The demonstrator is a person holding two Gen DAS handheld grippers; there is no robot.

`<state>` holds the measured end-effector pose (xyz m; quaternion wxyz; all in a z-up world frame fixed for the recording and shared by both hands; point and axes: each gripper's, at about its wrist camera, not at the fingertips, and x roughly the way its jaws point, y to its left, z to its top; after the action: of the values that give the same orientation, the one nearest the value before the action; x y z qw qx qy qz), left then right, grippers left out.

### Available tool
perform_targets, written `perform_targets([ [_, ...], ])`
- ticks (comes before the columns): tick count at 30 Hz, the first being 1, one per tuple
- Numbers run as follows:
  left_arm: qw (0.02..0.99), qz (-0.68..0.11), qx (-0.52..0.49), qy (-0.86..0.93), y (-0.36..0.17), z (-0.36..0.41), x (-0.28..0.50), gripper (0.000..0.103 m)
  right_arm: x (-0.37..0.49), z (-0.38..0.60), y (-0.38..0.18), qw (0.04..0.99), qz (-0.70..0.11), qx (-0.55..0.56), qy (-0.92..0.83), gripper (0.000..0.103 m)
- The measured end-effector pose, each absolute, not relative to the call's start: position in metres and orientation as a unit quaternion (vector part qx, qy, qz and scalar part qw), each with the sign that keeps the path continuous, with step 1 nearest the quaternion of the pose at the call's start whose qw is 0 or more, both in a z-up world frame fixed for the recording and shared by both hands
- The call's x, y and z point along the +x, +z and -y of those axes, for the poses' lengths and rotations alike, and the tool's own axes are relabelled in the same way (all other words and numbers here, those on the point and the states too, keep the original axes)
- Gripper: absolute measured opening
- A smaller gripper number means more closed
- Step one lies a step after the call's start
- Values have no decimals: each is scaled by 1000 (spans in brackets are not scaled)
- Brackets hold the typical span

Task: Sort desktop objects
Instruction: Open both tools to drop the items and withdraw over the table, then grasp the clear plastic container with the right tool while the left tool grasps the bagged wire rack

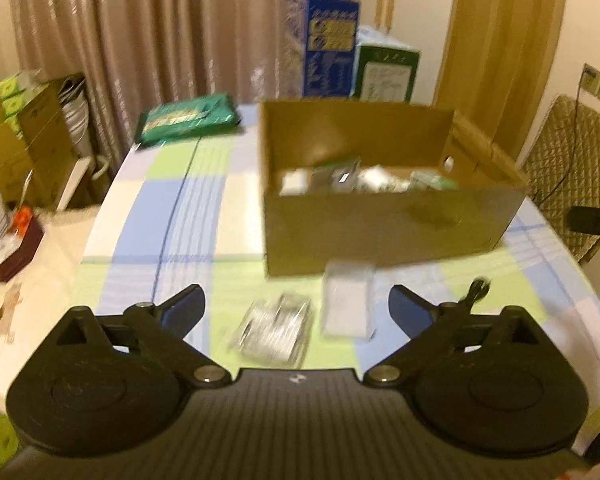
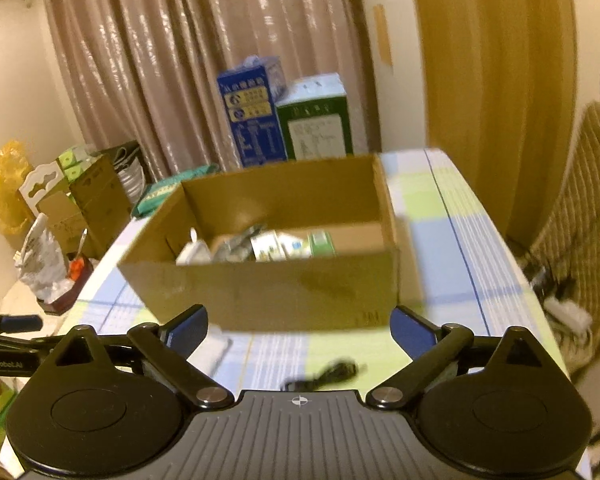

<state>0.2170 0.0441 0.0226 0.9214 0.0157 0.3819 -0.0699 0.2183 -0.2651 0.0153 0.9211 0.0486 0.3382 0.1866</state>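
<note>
An open cardboard box (image 1: 380, 228) stands on the checked tablecloth and holds several small packets (image 1: 360, 178); it also shows in the right wrist view (image 2: 284, 292). In front of it lie a clear silvery packet (image 1: 276, 330), a white flat packet (image 1: 348, 300) and a black cable (image 1: 478, 290). My left gripper (image 1: 296, 310) is open and empty, just short of the two packets. My right gripper (image 2: 298, 330) is open and empty, above the black cable (image 2: 328, 374), near the box front.
A green packet (image 1: 188, 118) lies at the table's far left. Blue (image 1: 328, 48) and green (image 1: 386, 66) cartons stand behind the box. Cardboard boxes (image 1: 24, 140) and a small dark tray (image 1: 10, 252) sit left of the table. A quilted chair (image 1: 576, 160) is at the right.
</note>
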Motion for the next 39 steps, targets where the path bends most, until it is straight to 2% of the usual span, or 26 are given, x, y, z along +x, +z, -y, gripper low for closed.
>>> perform_targets([
  [9, 911, -410, 9, -45, -6, -69, 179, 97, 171, 276, -22, 906, -382, 82, 165, 96],
  [20, 912, -405, 30, -60, -17, -68, 167, 97, 153, 265, -43, 902, -396, 76, 157, 96],
  [32, 913, -399, 35, -74, -41, -70, 193, 96, 172, 250, -59, 897, -408, 64, 156, 96],
  [39, 915, -381, 85, -107, -58, -64, 217, 91, 191, 223, -65, 892, -412, 59, 176, 96],
])
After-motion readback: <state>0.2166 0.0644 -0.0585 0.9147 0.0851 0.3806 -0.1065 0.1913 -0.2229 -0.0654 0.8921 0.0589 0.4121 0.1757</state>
